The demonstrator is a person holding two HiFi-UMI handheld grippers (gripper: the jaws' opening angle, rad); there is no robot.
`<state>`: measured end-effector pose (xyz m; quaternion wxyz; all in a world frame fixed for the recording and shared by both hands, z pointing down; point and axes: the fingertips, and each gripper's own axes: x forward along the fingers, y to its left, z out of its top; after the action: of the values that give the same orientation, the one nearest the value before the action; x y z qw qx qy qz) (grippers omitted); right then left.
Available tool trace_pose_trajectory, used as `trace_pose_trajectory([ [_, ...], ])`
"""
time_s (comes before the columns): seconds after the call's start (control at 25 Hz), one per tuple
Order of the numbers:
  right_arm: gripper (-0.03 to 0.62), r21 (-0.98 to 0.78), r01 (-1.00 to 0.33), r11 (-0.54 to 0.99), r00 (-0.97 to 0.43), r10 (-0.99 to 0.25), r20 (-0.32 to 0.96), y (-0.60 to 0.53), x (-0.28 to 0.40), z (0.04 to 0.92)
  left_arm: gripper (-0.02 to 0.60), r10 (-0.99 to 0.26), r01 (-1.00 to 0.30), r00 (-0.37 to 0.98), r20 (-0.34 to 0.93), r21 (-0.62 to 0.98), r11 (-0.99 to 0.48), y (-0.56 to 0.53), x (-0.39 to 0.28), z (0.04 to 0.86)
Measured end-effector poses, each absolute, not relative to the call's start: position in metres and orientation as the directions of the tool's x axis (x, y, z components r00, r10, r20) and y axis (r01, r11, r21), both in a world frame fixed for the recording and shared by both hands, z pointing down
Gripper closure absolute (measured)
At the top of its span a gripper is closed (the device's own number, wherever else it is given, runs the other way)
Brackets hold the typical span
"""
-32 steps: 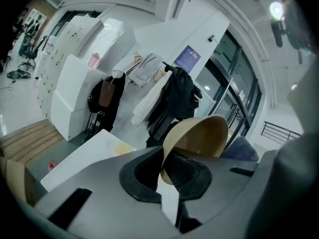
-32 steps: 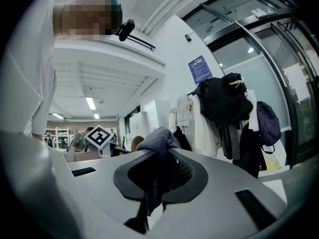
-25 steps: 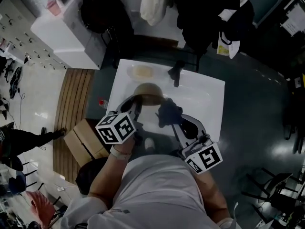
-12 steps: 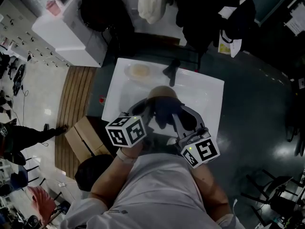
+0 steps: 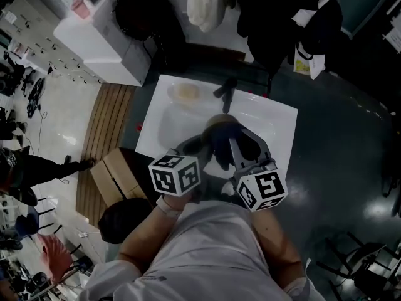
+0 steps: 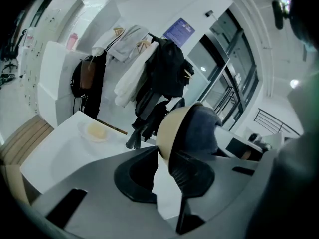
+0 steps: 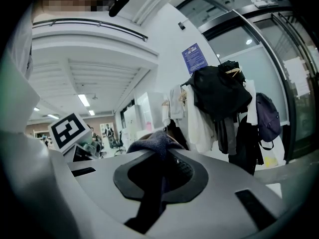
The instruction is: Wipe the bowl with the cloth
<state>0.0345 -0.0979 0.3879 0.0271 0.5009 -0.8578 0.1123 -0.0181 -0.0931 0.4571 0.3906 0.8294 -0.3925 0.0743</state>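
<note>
A tan bowl [image 5: 219, 120] is held up above the white table [image 5: 279, 127], tipped on its side. My left gripper [image 5: 199, 144] is shut on its rim; in the left gripper view the bowl [image 6: 172, 128] stands on edge between the jaws of the left gripper [image 6: 167, 156]. A dark blue cloth [image 5: 223, 147] is bunched in my right gripper [image 5: 236, 144], which is shut on it. The cloth [image 6: 202, 133] presses into the bowl's hollow. In the right gripper view the cloth [image 7: 154, 144] bulges out of the right gripper [image 7: 162, 176] and hides the bowl.
A small plate [image 5: 186, 93] with something yellowish lies at the table's far left. A dark object [image 5: 227, 93] sits at the far edge. A cardboard box [image 5: 119, 177] and wooden slats [image 5: 106, 124] are on the floor left. Coats hang behind the table.
The bowl has come up off the table and moved right toward the middle. Both grippers closed in on each other, and the cloth now sits inside the bowl.
</note>
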Motion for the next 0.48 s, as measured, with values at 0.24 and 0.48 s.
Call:
trace_pose_trajectory([
  [0.24, 0.554, -0.123, -0.878, 0.462, -0.478, -0.844, 0.242, -0.105, 0.035, 0.396, 0.521, -0.600, -0.748, 0.659, 0.453, 0.479, -0.459, -0.089, -0.006, 0.450],
  [0.48, 0.554, -0.048, -0.865, 0.500, -0.490, -0.819, 0.298, -0.105, 0.031, 0.405, 0.518, -0.598, -0.744, 0.664, 0.450, 0.483, -0.463, -0.088, 0.000, 0.450],
])
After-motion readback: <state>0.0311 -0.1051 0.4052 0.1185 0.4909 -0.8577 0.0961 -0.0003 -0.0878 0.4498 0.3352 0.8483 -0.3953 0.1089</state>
